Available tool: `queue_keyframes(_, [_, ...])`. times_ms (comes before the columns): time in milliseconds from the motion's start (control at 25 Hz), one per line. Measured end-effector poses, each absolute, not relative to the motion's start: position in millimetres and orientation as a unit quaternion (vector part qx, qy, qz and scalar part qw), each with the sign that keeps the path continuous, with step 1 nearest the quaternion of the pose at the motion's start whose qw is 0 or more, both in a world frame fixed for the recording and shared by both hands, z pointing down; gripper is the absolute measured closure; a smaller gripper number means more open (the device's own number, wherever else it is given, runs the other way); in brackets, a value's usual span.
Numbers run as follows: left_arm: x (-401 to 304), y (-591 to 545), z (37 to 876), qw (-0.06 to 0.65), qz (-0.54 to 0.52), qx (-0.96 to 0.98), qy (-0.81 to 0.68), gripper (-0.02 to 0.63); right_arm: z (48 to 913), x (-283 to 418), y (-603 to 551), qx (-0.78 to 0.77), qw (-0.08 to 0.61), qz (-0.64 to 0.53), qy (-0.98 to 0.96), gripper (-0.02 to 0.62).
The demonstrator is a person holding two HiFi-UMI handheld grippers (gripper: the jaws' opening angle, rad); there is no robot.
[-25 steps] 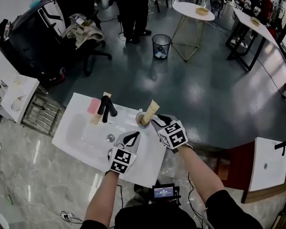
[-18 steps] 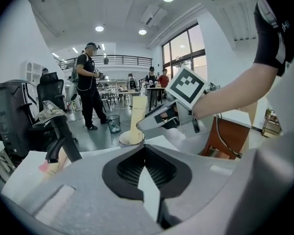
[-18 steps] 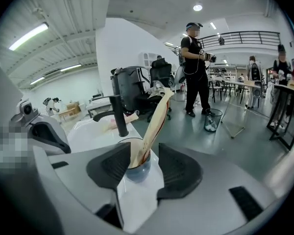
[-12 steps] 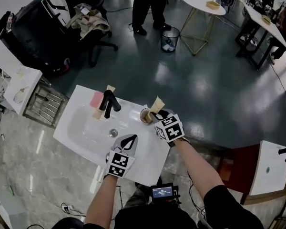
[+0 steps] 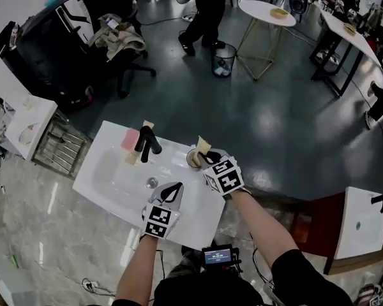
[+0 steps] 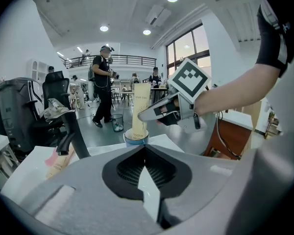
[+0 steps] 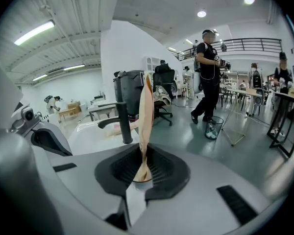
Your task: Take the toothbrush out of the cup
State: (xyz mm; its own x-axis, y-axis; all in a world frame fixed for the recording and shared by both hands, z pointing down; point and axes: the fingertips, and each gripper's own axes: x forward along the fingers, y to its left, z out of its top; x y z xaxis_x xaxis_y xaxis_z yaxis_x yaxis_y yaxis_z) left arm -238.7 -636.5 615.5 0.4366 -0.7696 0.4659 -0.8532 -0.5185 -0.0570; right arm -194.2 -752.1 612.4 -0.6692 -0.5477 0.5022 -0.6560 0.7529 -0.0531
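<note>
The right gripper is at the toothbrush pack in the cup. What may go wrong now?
The fingers of the right gripper have just been closing with the toothbrush pack between them; the thin pack may slip.
The pack's lower end is in the cup, so a slanted pull may tip the cup, which stands near the sink edge.

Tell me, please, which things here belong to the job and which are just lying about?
Job: toothbrush, cup, right gripper, whose jaws have just been closing on the toothbrush.
Lying about: faucet, pink item, sink, wastebasket.
</note>
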Motion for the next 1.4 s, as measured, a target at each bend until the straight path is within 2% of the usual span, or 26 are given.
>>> queue_keyframes(400, [-241, -628, 595, 0.079, 0.204, 0.85, -0.48, 0.597, 551, -190, -730, 0.34, 0.198, 0.085, -0.916, 0.555])
queue_keyframes(720, [-235, -619, 586, 0.069, 0.19, 0.857, -0.475, 0.597, 505, -159, -714, 0.369, 0.179, 0.043, -0.911, 0.555])
queue_keyframes(1040, [-225, -604, 584, 0.074, 0.178, 0.861, -0.47, 0.597, 521, -122, -682, 0.395, 0.203, 0.05, -0.895, 0.555])
queue_keyframes(1400, [-210, -584, 592, 0.086, 0.176, 0.871, -0.451, 0.597, 559, -111, -633, 0.4, 0.215, 0.081, -0.887, 0.557])
